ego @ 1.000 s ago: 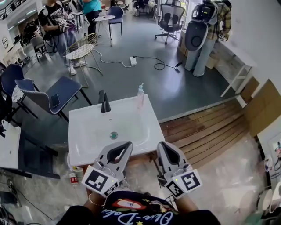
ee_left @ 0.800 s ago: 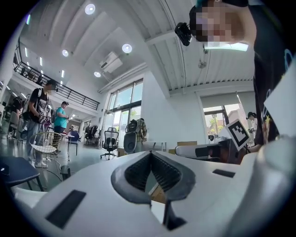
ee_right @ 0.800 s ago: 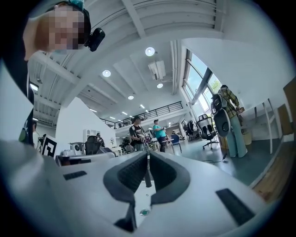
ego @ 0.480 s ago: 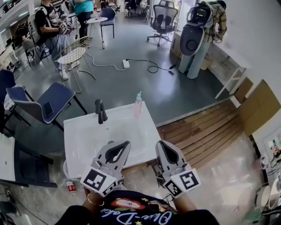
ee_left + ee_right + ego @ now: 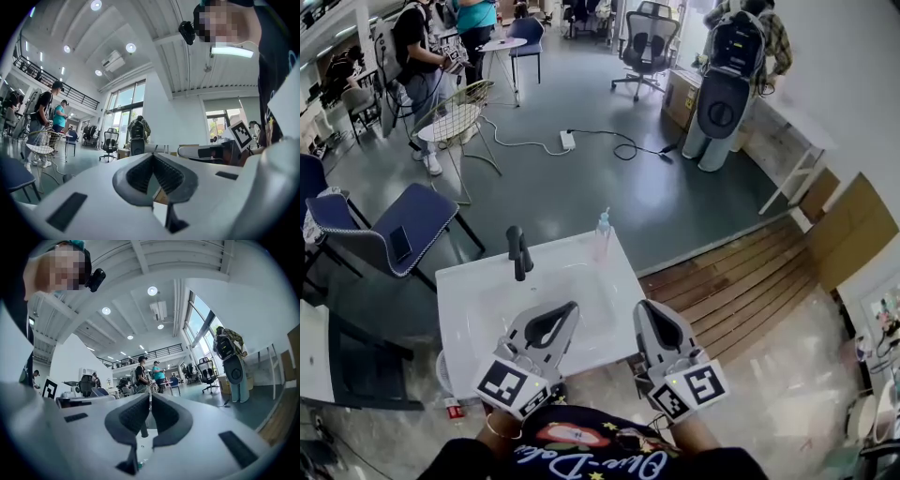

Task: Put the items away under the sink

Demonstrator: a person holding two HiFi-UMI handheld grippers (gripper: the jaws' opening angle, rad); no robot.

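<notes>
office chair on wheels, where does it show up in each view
Head view: the office chair is at the top edge, right of centre.
Left gripper view: small, left of centre, above the jaws.
Right gripper view: small, right of centre, by the windows.
Shared landmark: the person with a backpack stands just right of the chair in all three views.

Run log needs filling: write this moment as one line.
left gripper: shut, empty | right gripper: shut, empty | both: near sink front edge | soap bottle: upright on sink back corner, untouched
</notes>
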